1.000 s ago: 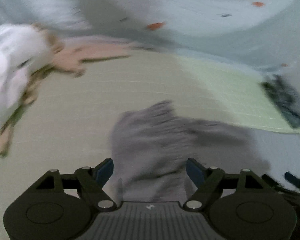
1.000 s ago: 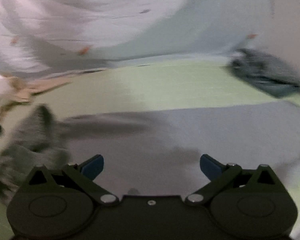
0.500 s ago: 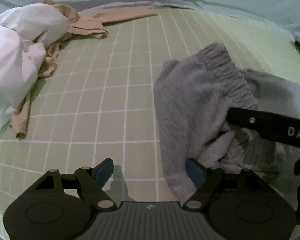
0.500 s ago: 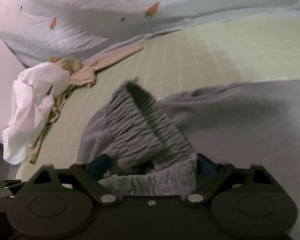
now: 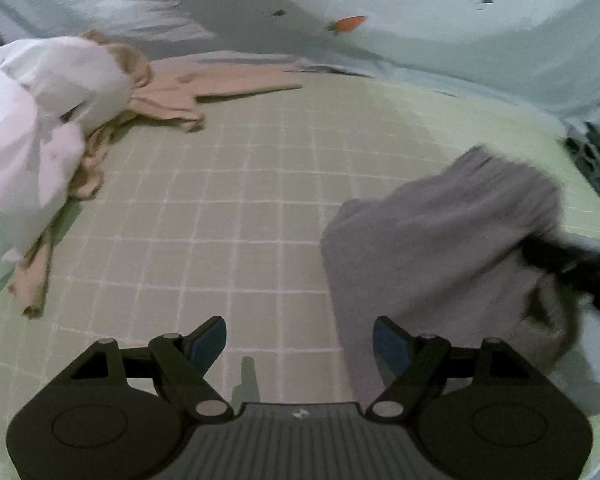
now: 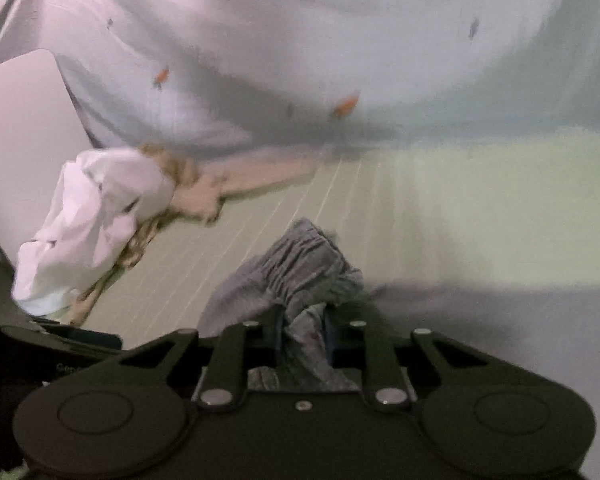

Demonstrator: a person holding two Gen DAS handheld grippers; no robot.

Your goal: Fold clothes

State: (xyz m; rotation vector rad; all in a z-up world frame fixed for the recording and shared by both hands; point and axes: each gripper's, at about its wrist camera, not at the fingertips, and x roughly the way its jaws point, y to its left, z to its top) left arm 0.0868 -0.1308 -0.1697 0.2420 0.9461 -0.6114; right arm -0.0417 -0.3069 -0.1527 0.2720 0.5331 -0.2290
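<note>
The right gripper is pinched on a bunch of the grey garment; its blue pads are pressed close with the knit squeezed between them, low in the middle of the right wrist view. The gathered, ribbed part of the garment rises just above the fingers and the rest spreads to the lower right of that frame.

The left gripper is spread wide with nothing between its fingers, over bare mat. In the left wrist view the grey garment sits at right of the frame, lifted into a hump, with a dark, blurred shape crossing its right edge that I cannot identify for sure. Only this view shows the mat's white grid plainly, and a dark patterned item at the far right edge.

Both views show a white cloth heaped at left, with a tan garment partly under it, one sleeve stretched toward the frame centre.

Beyond the pale green mat is a light sheet printed with small orange carrots. The right wrist view alone shows a plain pale panel at upper left.
</note>
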